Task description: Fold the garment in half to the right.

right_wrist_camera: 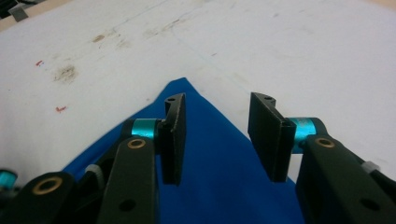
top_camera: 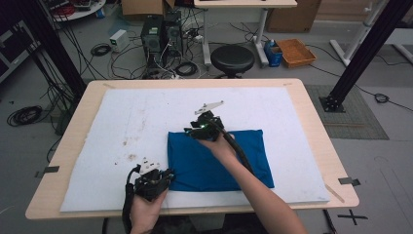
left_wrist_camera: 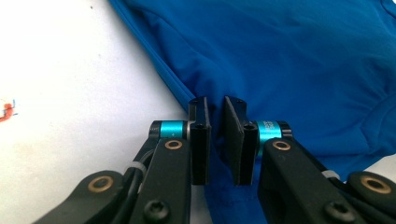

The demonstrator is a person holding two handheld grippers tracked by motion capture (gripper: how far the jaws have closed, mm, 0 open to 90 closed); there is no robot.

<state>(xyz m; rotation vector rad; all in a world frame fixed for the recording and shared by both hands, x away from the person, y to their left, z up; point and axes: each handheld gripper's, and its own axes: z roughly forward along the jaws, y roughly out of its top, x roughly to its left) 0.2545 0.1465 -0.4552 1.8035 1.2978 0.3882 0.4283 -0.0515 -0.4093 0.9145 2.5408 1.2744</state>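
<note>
A blue cloth [top_camera: 219, 161] lies folded in a rectangle on the white mat [top_camera: 122, 122]. My left gripper [top_camera: 168, 175] sits at the cloth's near left corner. In the left gripper view its jaws [left_wrist_camera: 215, 105] stand nearly together, with the hem of the blue cloth [left_wrist_camera: 289, 60] running in between them. My right gripper [top_camera: 190, 131] hovers at the far left corner, held by a hand reaching across the cloth. It is open [right_wrist_camera: 217, 100], and the pointed corner of the cloth [right_wrist_camera: 187, 86] lies just beyond its fingertips, the fabric spreading under both jaws.
The mat covers most of the wooden table [top_camera: 311, 122] and has brownish stains [top_camera: 129, 157] to the left of the cloth. Behind the table stand a black stool [top_camera: 232, 58], computer towers [top_camera: 153, 34] with cables, and an orange bin [top_camera: 295, 52].
</note>
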